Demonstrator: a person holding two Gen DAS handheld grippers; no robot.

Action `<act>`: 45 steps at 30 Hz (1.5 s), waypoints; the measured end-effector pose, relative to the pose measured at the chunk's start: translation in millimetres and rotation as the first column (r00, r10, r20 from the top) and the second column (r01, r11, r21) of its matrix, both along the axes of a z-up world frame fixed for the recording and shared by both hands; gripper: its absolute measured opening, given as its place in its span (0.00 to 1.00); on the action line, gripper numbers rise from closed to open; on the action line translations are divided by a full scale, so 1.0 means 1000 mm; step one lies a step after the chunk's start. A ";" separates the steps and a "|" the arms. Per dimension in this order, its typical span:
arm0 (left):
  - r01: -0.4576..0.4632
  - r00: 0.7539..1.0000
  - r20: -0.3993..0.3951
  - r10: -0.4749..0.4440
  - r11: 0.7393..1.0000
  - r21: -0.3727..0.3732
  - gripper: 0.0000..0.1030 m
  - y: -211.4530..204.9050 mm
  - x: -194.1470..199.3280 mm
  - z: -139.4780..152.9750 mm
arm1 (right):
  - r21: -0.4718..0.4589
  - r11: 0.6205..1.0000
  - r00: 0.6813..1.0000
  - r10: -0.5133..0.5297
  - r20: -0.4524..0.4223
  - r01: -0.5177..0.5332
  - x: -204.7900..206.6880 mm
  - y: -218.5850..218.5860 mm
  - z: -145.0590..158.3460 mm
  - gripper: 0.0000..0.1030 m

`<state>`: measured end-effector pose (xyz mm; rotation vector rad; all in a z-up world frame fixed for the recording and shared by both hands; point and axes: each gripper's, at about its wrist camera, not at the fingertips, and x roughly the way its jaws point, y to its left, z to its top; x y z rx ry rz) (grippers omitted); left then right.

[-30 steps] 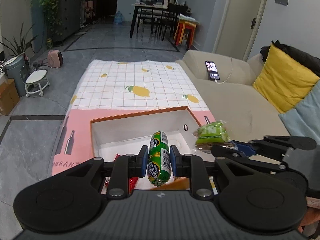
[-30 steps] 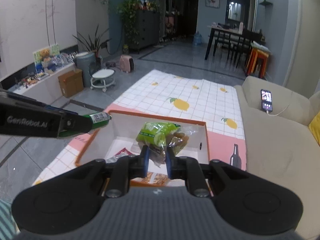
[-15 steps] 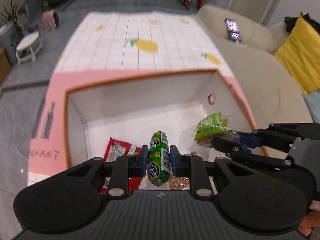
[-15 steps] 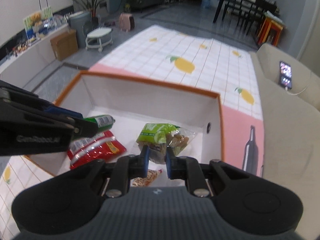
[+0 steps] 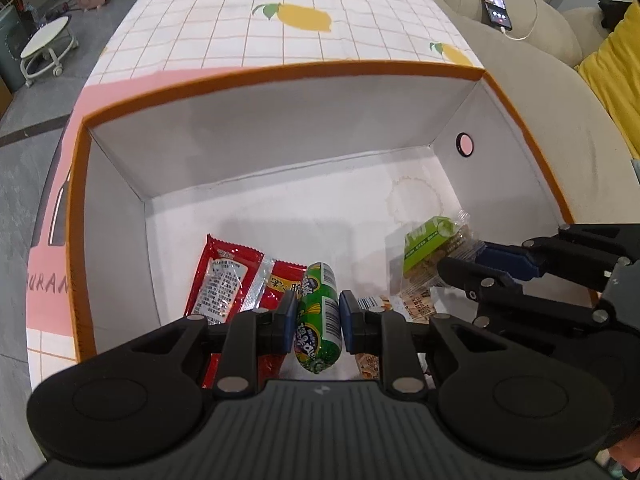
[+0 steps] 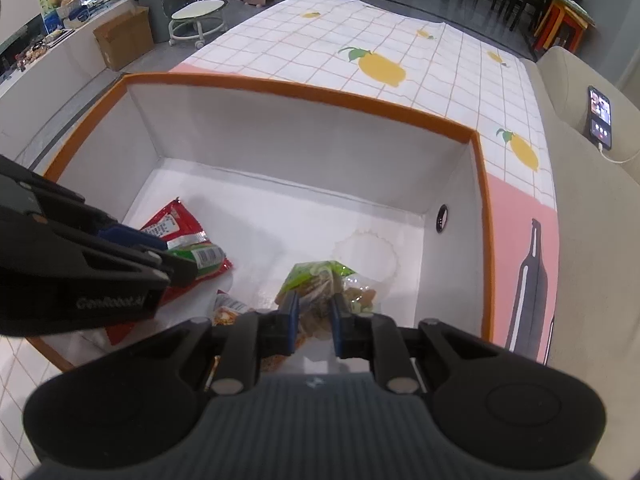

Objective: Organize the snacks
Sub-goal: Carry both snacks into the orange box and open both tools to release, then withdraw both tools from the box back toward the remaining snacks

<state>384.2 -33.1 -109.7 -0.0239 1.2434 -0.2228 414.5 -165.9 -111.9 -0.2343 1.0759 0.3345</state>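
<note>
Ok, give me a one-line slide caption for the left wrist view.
Left gripper lowers a green sausage stick into the orange-rimmed box, beside the right gripper holding a green-labelled snack bag.

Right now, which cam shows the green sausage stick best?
Left wrist: the green sausage stick sits centre frame, label and barcode readable, clamped in the left tongs. The right wrist view shows only its barcode tip past those tongs.

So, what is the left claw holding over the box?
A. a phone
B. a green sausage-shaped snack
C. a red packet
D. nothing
B: the left claw is shut on the green sausage-shaped snack above the box, while the red packet lies on the box floor.
</note>
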 end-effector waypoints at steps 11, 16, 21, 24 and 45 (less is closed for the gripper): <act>0.006 1.000 0.016 -0.006 1.000 0.021 0.30 0.000 -0.004 0.009 | -0.007 1.000 1.000 -0.021 -0.008 0.021 -0.004 0.001 0.011 0.26; -0.015 0.997 0.072 0.013 0.999 0.029 0.37 0.003 -0.015 0.030 | 0.004 0.999 0.999 -0.036 0.012 0.035 -0.009 0.000 0.029 0.37; -0.063 0.984 0.170 0.058 0.998 0.021 0.37 0.009 -0.036 0.058 | 0.025 0.999 0.996 -0.049 0.068 0.047 -0.024 -0.002 0.059 0.46; -0.079 0.967 0.246 0.070 0.997 0.025 0.37 0.011 -0.056 0.078 | 0.044 0.998 0.991 -0.057 0.120 0.052 -0.040 -0.003 0.080 0.48; -0.133 0.850 0.502 0.159 0.987 -0.087 0.37 0.032 -0.228 0.128 | 0.247 0.962 0.854 -0.223 0.469 0.115 -0.250 -0.028 0.150 0.60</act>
